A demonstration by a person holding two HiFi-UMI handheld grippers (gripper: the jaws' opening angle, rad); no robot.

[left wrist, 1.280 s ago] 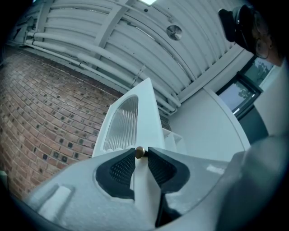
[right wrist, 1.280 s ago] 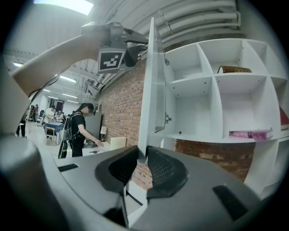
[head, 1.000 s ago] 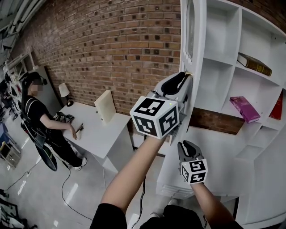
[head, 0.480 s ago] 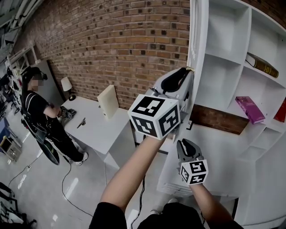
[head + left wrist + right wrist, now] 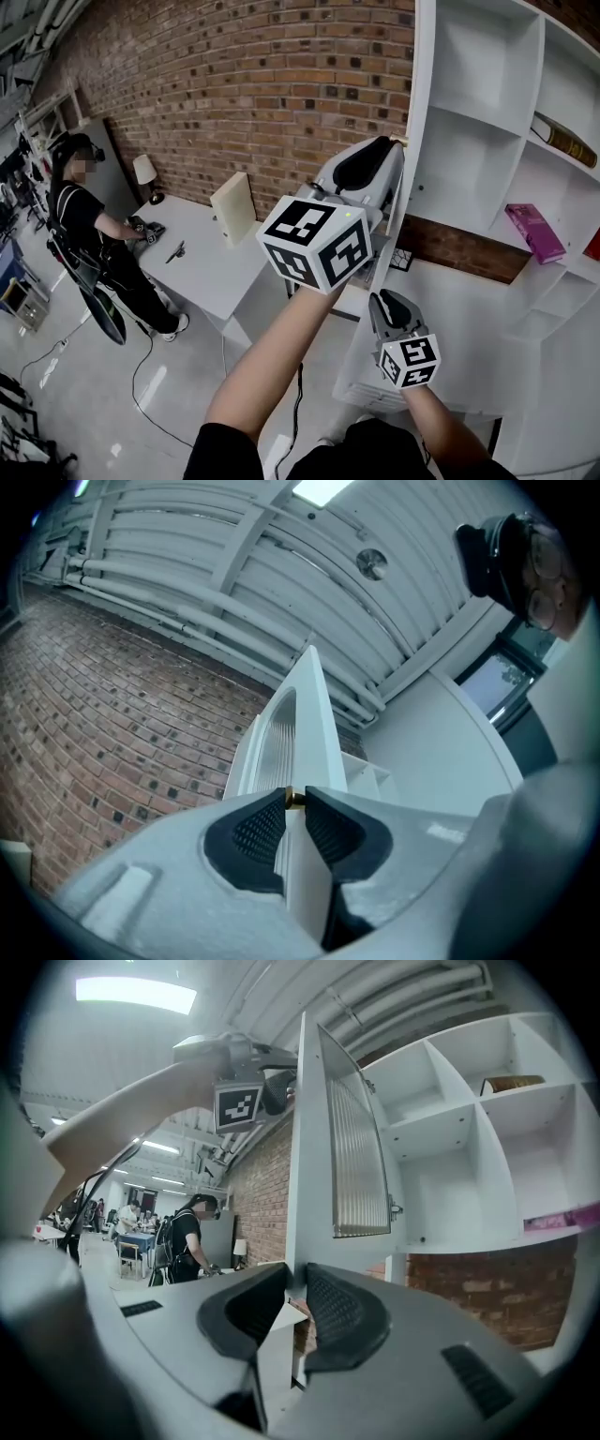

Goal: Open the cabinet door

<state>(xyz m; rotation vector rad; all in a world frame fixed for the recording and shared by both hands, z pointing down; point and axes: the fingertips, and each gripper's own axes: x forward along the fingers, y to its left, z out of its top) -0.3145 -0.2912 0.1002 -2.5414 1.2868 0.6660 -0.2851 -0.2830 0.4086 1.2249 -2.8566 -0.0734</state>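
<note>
Left hand-held gripper [image 5: 397, 146] is pinched on a small brass knob [image 5: 293, 798], its pads pressed in from either side, right at the free edge of the cabinet door [image 5: 309, 1147]. That door already stands well out from the cabinet [image 5: 487, 122]. It looks nearly square to the shelves, so from the head view I see it almost edge-on, with its ribbed glass panel plain only in the right gripper view. My worry is the knob: it is tiny and only the jaw tips bear on it, so a pull that strays off the door's arc could let it pop free. Pushing on past where the hinges stop would load them instead. The left arm is raised and stretched up and forward, the forearm bare, with the marker cube turned toward my head camera. Right hand-held gripper [image 5: 393, 314] hangs much lower, in front of the cabinet's lower part and pointing up. Its jaws are drawn all but together with nothing in them, though I can't be sure from that angle whether the tips quite touch. On the shelves lie a pink book [image 5: 536, 232] and a brown book [image 5: 562, 141]. Off to the left, a white desk [image 5: 202, 267] stands against the brick wall [image 5: 262, 84], where a person [image 5: 89, 225] is busy, well apart from the door.
</note>
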